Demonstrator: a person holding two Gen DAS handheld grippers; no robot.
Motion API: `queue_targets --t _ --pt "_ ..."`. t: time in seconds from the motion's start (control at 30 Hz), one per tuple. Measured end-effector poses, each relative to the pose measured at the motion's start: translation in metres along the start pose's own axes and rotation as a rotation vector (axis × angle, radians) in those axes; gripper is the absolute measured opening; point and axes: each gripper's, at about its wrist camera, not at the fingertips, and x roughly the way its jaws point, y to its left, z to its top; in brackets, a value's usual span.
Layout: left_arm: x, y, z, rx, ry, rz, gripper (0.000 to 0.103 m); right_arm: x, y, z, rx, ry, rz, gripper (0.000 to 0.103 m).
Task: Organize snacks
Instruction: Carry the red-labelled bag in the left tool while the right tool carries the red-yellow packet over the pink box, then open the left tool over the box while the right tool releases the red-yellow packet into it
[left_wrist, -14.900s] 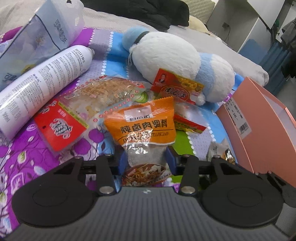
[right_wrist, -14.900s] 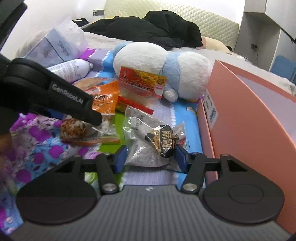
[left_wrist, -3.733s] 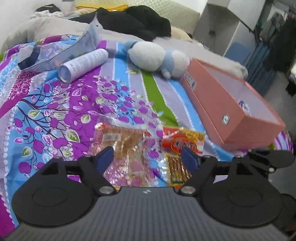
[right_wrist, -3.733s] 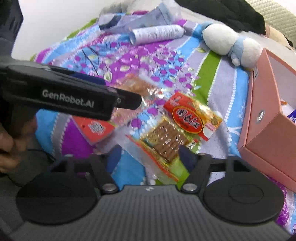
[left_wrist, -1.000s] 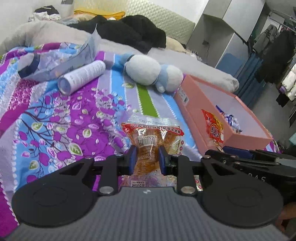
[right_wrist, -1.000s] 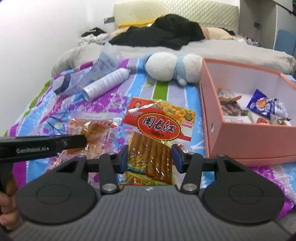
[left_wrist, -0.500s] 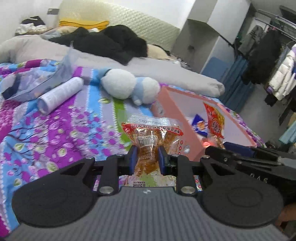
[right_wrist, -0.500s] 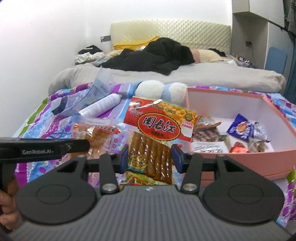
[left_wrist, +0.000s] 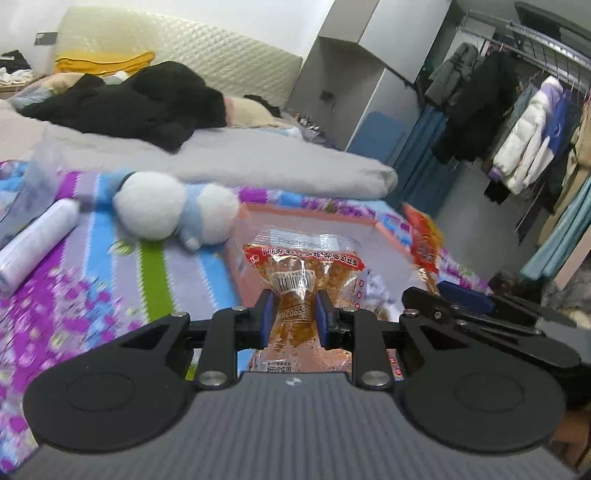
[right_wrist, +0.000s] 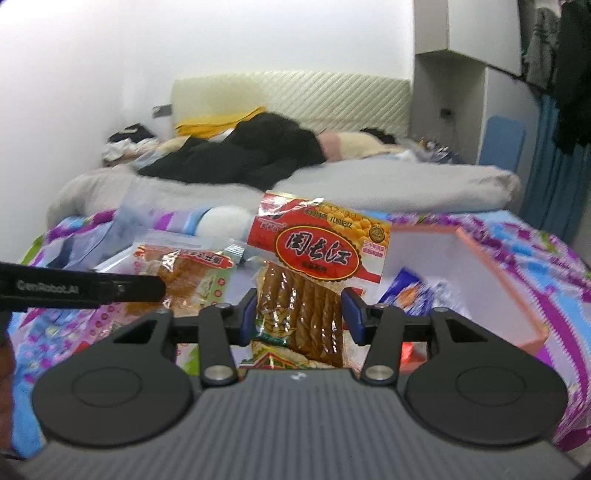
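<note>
My left gripper (left_wrist: 293, 317) is shut on a clear snack bag of brown pieces (left_wrist: 301, 280) with a red top band, held up in front of the pink box (left_wrist: 306, 218). My right gripper (right_wrist: 301, 314) is shut on a red and yellow bag of brown sticks (right_wrist: 314, 266), held above the bed beside the pink box (right_wrist: 498, 266). Several wrapped snacks (right_wrist: 410, 291) lie inside the box. The left gripper's bag (right_wrist: 188, 266) shows to the left in the right wrist view. The right gripper's bag (left_wrist: 423, 240) shows edge-on in the left wrist view.
A white and blue plush toy (left_wrist: 173, 206) and a white spray can (left_wrist: 37, 243) lie on the flowered bedspread (left_wrist: 110, 295). Black clothes (left_wrist: 129, 107) lie on a grey quilt behind. A clothes rack (left_wrist: 535, 129) stands at the right.
Both grippers have risen and tilted up with their bags, drawing closer over the pink box. The view now takes in more of the headboard and room.
</note>
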Motion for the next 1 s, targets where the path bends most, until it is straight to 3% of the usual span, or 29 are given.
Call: queue_targets --t 0.17,0.37,0.53,0.77,1.0 --pt "0.038 -0.012 0.047 -0.022 -0.019 -0.043 0.027 0.013 -0.031 0.026 0.069 -0.081 -0.075 0.05" --pt "0.094 -0.026 0.094 -0.004 0.009 -0.041 0.028 0.049 -0.062 0.045 0.088 -0.064 -0.093 0.05" --pt "0.145 -0.04 0.112 0.022 0.09 0.005 0.028 0.082 -0.088 0.054 0.132 -0.006 -0.06 0.05" --pt "0.185 -0.042 0.1 0.019 0.24 0.037 0.028 0.129 -0.108 0.035 0.137 0.18 -0.094 0.05" --pt "0.19 -0.032 0.087 -0.007 0.274 0.015 0.028 0.133 -0.109 0.011 0.151 0.252 -0.108 0.051"
